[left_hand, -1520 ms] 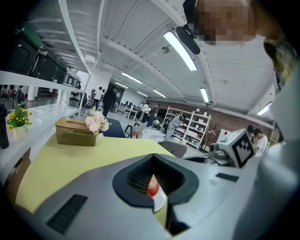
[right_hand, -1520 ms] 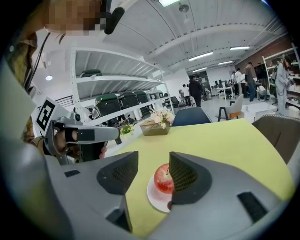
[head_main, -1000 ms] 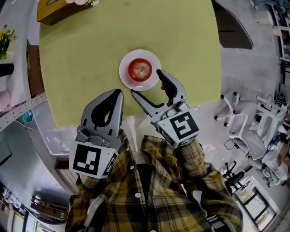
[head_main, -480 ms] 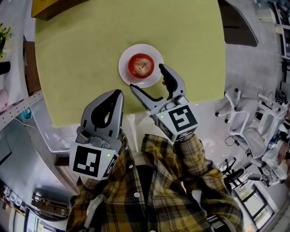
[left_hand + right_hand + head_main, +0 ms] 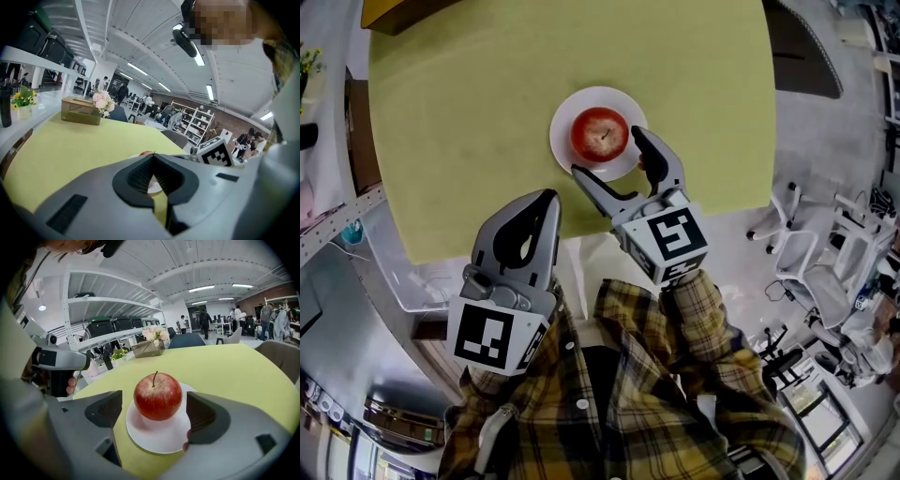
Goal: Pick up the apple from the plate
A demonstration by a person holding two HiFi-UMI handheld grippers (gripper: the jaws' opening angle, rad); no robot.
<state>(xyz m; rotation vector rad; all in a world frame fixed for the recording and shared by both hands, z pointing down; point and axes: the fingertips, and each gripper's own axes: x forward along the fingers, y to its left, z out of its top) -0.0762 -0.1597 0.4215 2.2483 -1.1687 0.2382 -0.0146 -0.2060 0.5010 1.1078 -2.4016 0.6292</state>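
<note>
My right gripper hangs at the near rim of the white plate, jaws spread wide. The red apple sits upright on the plate, framed between the pads, untouched. My left gripper is closed and empty, at the green table's near edge.
</note>
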